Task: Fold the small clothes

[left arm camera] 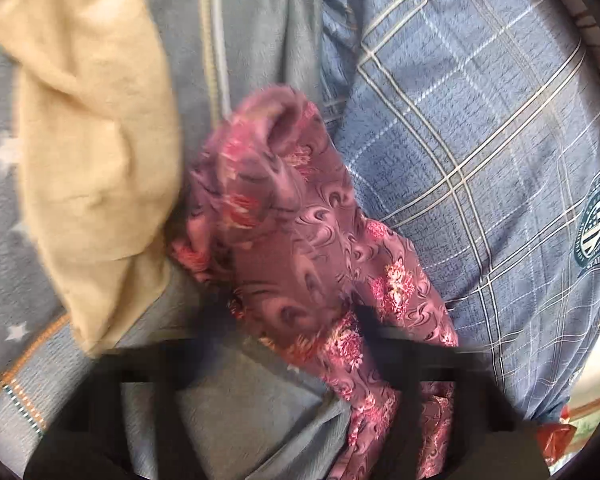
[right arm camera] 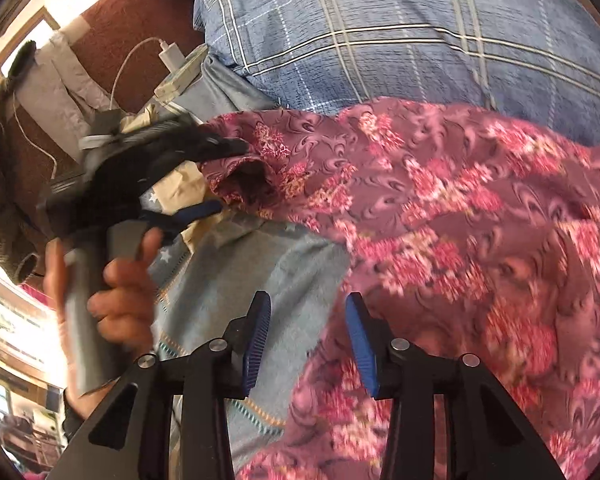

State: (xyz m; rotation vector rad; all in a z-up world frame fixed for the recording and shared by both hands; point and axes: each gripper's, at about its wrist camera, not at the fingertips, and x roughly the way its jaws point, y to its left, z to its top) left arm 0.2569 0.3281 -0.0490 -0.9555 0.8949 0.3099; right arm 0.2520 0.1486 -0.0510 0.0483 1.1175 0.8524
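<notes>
Right wrist view: a crumpled, soft purple garment point(right arm camera: 460, 240) with pink flowers lies on a bed covered in blue-grey fabric point(right arm camera: 284, 280), beside a blue plaid pillow point(right arm camera: 380, 32). The right tongs point(right arm camera: 306, 344), ribbed blue pads partly open, hover over the garment's edge, gripping nothing. The left tongs point(right arm camera: 216, 178), held by a hand point(right arm camera: 116, 292), appear closed on the garment's far corner. A tan cloth point(left arm camera: 92, 140) lies nearby.

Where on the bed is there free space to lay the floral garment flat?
The best bare patch is the grey-blue bedsheet, bordered by the floral garment on its right and the person's hand on its left. Farther back it is crowded: the plaid pillow fills the far side, and the beige cloth lies left of the garment.
</notes>
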